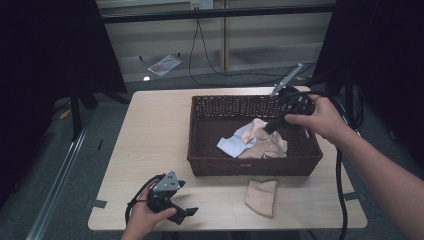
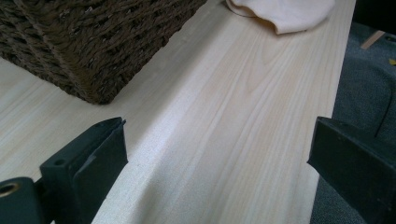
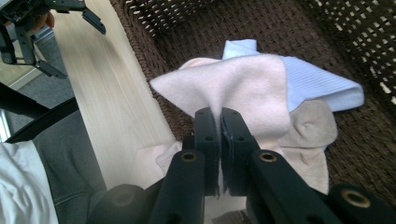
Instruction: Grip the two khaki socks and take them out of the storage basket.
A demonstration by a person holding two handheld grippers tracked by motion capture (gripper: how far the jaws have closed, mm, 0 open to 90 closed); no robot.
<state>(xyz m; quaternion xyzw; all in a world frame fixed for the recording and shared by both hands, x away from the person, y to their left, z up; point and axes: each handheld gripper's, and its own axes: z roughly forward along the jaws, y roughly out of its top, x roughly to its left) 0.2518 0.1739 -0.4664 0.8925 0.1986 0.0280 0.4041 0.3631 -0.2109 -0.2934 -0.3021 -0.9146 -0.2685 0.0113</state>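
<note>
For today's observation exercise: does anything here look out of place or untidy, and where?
One beige sock lies alone on the table, in front of the wicker basket, while the other socks sit jumbled inside it. The right tongs are pinching a pale pink sock in that pile.

Pale wooden table [image 1: 150,150] sits centre stage, bare grain along its left side. Grey tape tabs [image 1: 99,203] stick out at its near edge, one at each side. Grey carpet [image 1: 100,125] lies all around it. Over to the left, a metal floor rail [image 1: 60,180] runs away at an angle, beside a black stand leg [image 1: 76,107]. At the back, a black cable [image 1: 200,55] drops from a wall outlet [image 1: 201,4] and loops along the floor. A flat reddish-white packet [image 1: 164,64] lies near it. Dark curtains [image 1: 45,50] hang on both sides.
</note>
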